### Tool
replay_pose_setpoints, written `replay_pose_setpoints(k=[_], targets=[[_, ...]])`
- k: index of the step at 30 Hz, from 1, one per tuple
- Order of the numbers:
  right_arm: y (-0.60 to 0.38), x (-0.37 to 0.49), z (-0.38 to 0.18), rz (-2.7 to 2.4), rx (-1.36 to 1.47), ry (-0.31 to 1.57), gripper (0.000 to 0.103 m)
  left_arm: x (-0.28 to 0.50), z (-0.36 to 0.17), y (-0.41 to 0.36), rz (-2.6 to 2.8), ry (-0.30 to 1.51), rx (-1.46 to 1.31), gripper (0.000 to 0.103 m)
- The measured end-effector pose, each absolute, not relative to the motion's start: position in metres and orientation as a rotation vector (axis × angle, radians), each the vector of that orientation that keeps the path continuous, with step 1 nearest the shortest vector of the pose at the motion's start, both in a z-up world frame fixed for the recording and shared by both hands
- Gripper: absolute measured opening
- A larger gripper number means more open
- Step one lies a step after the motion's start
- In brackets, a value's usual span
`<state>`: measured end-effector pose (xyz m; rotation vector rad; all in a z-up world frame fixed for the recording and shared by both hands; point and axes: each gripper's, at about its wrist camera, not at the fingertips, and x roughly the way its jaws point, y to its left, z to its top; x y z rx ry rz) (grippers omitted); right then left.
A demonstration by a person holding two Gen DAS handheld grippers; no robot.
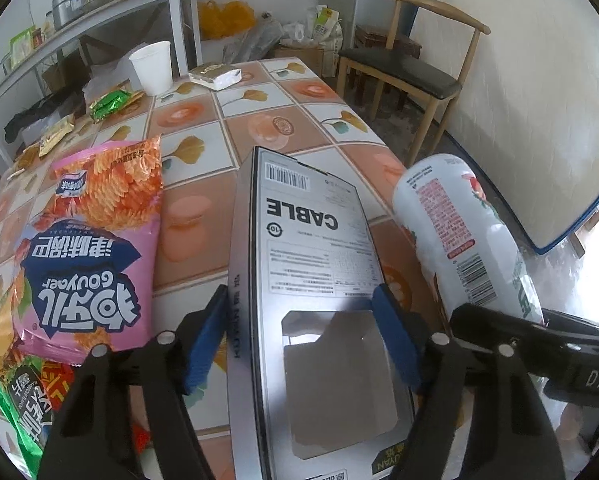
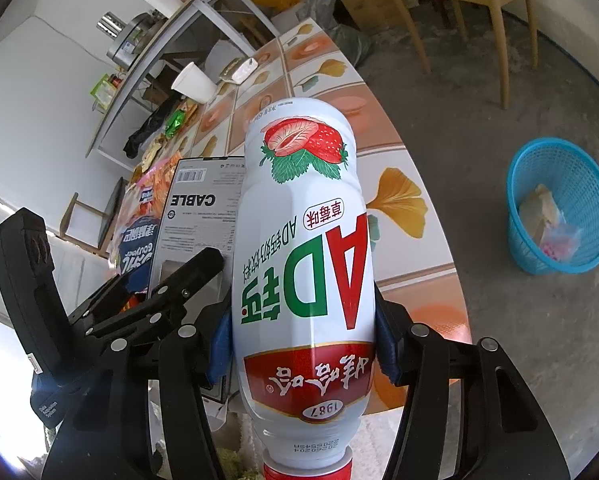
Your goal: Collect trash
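Left gripper (image 1: 299,332) clamps the box (image 1: 311,280), right gripper (image 2: 303,344) the bottle (image 2: 299,240); bin (image 2: 515,216) holds little, wrappers (image 1: 91,248) remain on the table (image 1: 203,216)

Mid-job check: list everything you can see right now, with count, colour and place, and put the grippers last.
cable box: 1, silver-grey, on the table between the left gripper's pads
strawberry drink bottle: 1, white with red and green print, between the right gripper's pads
pink snack bag: 1, pink and orange, table, left of the box
green snack bag: 1, green, near table corner
paper cup: 1, white, far end of table
small wrappers: several, green and gold, far left of table
basket: 1, blue, on the floor, some trash inside
chair: 1, wood with dark seat, beyond the table
left gripper: black, blue pads, around the box
right gripper: black, blue pads, clamped on the bottle
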<state>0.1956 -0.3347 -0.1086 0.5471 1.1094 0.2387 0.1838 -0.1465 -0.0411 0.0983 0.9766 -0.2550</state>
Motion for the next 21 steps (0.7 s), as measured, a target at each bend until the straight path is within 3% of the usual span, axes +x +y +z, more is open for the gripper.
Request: replay_pose_setpoints(k=[4,8,21], targets=[[-0.334,0.195,-0.109,0.240,0.549,1.111,0.054,0.184,-0.042,-0.146,-0.269,0.991,0.083,0.071],[-0.335,0.195,-0.109,0.262,0.547,1.101,0.054,0.187,-0.045,-0.144,-0.306,1.042,0.029,0.083],[-0.349,0.193,-0.110,0.252,0.597,1.085,0.054,0.192,-0.050,-0.148,-0.343,1.081,0.022,0.089]])
